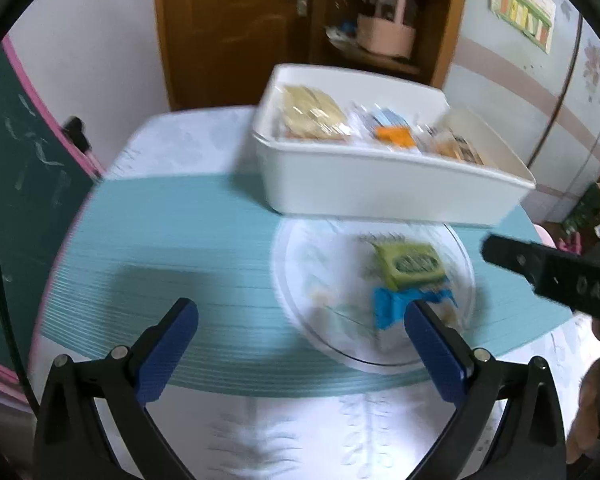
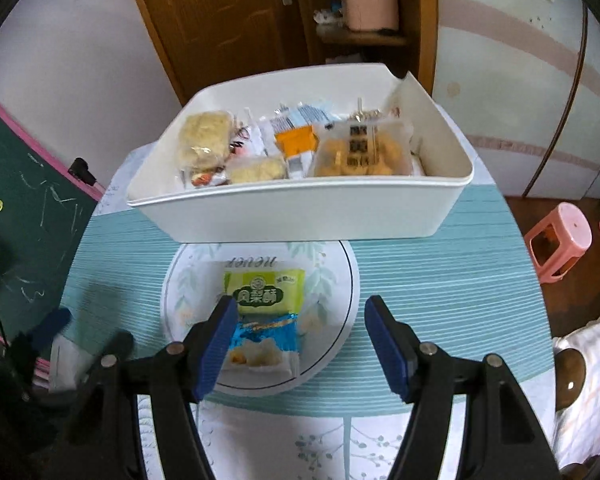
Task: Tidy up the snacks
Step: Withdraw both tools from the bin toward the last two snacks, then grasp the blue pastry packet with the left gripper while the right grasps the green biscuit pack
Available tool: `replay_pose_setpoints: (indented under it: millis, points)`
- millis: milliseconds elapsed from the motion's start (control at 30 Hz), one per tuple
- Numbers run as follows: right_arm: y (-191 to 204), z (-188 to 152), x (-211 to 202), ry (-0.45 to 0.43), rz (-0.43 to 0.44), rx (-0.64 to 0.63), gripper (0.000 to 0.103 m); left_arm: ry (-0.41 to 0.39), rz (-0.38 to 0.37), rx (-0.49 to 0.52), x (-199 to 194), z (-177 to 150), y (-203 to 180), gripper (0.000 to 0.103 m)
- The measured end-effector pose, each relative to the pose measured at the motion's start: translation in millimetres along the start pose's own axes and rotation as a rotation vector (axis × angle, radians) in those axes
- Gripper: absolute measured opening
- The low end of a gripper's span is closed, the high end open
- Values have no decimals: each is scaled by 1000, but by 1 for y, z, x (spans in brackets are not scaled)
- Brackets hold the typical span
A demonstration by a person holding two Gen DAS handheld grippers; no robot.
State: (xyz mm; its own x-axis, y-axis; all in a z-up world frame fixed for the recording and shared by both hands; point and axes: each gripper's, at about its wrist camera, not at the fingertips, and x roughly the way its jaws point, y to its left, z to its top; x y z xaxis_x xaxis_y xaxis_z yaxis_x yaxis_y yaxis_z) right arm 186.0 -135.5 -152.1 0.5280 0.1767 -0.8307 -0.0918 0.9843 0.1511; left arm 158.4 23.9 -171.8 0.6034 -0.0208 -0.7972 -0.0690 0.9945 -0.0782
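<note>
The left wrist view was smeared by motion blur, so the print on the packets could not be read there. The left gripper (image 1: 300,316) hung with jaws wide and nothing between them; the right gripper (image 2: 300,320) likewise stood wide and empty above the plate (image 2: 340,280). Its left finger hid one edge of the blue packet (image 2: 266,338). That packet lay on the plate, touching the green packet (image 2: 266,290) with bold Chinese lettering. Behind the plate sat the white bin (image 2: 300,216) on the teal-matted surface (image 2: 440,280), holding several wrapped snacks (image 2: 364,150), partly overlapping.
</note>
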Motion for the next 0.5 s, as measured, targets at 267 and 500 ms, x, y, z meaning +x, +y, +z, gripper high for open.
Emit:
replay_pose_setpoints:
  millis: [267,500]
  points:
    - [-37,-3,13,1,-11,101,66,121,-104,-27,37,-7,-40,103]
    - [-67,-9,20,-12,-36,165,66,197,-129,-119,62,-7,-49,103]
